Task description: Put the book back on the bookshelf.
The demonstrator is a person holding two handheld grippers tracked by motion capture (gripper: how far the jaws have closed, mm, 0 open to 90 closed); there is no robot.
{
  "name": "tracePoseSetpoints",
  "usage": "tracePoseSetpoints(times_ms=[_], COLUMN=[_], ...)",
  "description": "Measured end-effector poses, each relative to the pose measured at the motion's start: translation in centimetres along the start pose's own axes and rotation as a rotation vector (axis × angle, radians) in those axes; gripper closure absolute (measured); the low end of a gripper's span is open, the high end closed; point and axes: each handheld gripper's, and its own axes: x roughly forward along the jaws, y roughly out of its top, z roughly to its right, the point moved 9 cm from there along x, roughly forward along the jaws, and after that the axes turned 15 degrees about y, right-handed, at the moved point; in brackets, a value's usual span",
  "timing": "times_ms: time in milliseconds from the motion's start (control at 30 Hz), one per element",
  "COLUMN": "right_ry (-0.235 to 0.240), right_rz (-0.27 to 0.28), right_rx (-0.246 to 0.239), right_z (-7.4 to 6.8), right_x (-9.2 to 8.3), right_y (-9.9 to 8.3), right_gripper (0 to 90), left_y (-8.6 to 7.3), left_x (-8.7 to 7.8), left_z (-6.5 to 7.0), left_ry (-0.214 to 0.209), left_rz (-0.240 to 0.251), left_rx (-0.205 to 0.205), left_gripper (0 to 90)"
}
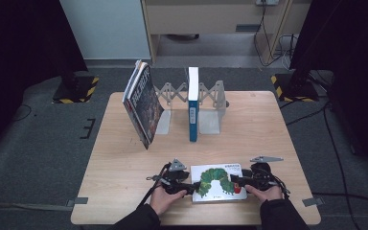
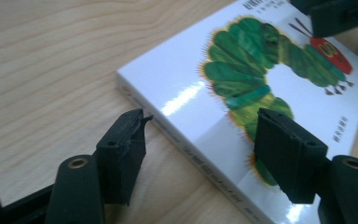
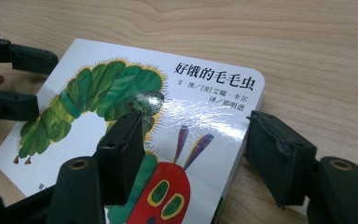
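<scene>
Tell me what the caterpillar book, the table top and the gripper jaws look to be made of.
Caterpillar book: thick glossy board, probably laminated card; light glares off the cover and the edge looks chunky.
Table top: pale wood or wood-look laminate with visible grain, matt.
Left gripper and right gripper jaws: matt black, likely plastic or rubber, with rough, worn pad edges.

White book (image 1: 219,183) bears a green caterpillar – red head; pale wood-grain table (image 1: 124,163).

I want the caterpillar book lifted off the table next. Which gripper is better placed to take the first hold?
Probably the right gripper: its jaws straddle the caterpillar book's edge, one over the cover, one beside the edge. The left gripper straddles the spine corner, with one jaw off on the bare table. Neither grips yet.
</scene>
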Motion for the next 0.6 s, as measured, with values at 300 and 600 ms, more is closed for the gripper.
tracePoseSetpoints(times_ms=[300,600], right_ry=[0.008,0.005], right_rz=[0.013,0.042], right_rx=[-0.008,-0.009], right_z=[-0.1,0.4], right_x=[0.0,0.1], right_y=[0.5,1.3], right_gripper=[36.0,35.9], left_y=[0.3,1.0], left_x=[0.3,0.8], left_z=[0.2,-0.2], left_ry=[0.011,0.026], left_rz=[0.014,0.034], left_rx=[0.011,0.021], left_gripper=[32.8,33.2])
